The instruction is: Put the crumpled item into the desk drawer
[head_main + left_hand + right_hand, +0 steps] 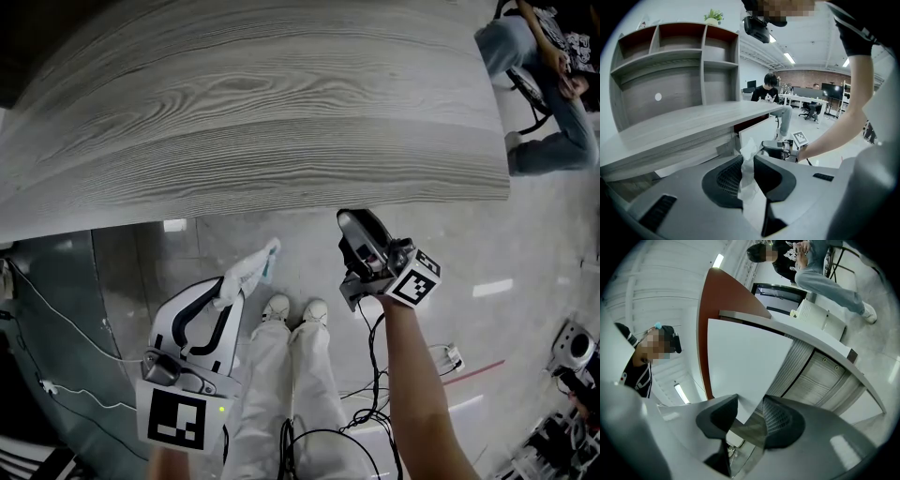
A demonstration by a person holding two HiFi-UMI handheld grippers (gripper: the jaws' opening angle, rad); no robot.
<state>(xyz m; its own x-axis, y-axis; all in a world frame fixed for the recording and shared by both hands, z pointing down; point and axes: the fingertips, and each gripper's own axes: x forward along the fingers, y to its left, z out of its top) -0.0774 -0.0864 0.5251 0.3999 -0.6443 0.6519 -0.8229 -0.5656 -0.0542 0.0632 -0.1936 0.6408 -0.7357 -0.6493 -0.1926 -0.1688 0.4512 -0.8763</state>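
Below the near edge of the worktop [262, 122], at its left end, thin cables [66, 361] trail over the floor and run off the frame. Just right of them and well short of the worktop's edge, the left gripper [232, 289] has its jaws closed tight on the crumpled item [258, 264]. It is white and papery. Most of it is buried between the pads, and only a ragged tip pokes out toward the worktop. The person's white shoes [295, 309] stand under it. Further right, the right gripper [359, 223] reaches up to the worktop's underside. Its jaws stand partway apart astride a corner of the white drawer front [745, 362], with a sliver of gap beside one pad. The drawer's inside is hidden beneath the worktop in every view. Beyond the worktop's far right corner a seated person [548, 84] is cut off by the frame.
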